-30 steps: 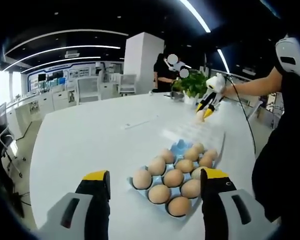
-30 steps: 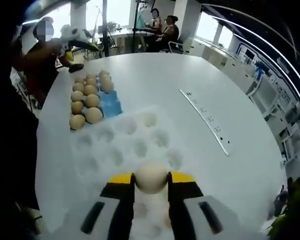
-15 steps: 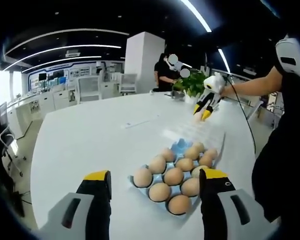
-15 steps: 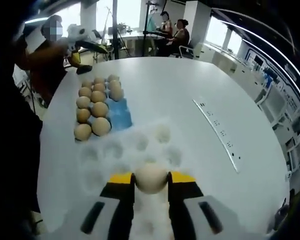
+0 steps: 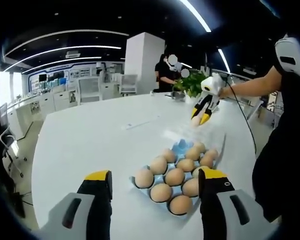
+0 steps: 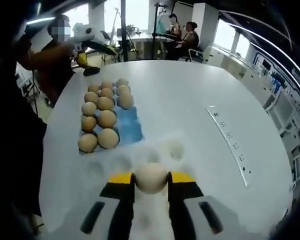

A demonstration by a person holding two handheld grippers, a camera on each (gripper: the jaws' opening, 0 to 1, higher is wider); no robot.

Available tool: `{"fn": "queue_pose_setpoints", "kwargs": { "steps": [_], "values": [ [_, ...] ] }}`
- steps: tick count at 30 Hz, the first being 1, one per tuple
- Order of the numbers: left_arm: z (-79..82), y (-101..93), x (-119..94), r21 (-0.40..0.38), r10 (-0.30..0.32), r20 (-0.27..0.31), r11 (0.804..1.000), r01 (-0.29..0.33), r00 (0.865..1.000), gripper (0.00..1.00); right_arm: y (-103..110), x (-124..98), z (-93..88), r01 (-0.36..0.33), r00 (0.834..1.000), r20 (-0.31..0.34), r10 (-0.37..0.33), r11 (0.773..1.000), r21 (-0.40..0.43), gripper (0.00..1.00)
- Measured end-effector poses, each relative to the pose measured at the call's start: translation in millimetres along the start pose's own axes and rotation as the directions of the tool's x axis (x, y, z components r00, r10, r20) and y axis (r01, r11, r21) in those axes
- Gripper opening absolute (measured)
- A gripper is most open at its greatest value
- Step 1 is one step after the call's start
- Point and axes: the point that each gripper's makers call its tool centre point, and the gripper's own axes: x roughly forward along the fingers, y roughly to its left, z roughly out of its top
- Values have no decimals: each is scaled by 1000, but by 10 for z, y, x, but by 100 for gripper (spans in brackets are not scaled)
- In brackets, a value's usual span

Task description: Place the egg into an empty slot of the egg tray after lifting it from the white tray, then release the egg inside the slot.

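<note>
The left hand-held gripper (image 5: 155,187) is showing two black jaws capped with yellow tips, each rising out of a grey housing with a dark oblong slot. The right hand-held gripper (image 6: 151,182) is wearing the same scheme: yellow-tipped black jaws on grey bodies with dark slots. Seen from the left gripper view, it is carrying a white body, and a thin dark cable is trailing from it. The person (image 5: 285,150) is wearing dark clothing.
</note>
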Motion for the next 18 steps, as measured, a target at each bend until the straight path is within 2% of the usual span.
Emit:
{"fn": "queue_pose_setpoints", "kwargs": {
  "steps": [6,18],
  "values": [
    [13,11,-18,1,4,3,1000,-4,1000,71,39,55,28,-22,1000,-8,22,999,-30,25],
    [19,15,-12,2,3,7,1000,-3,1000,71,148,253,242,-65,998,5,66,995,-79,25]
  ]
}}
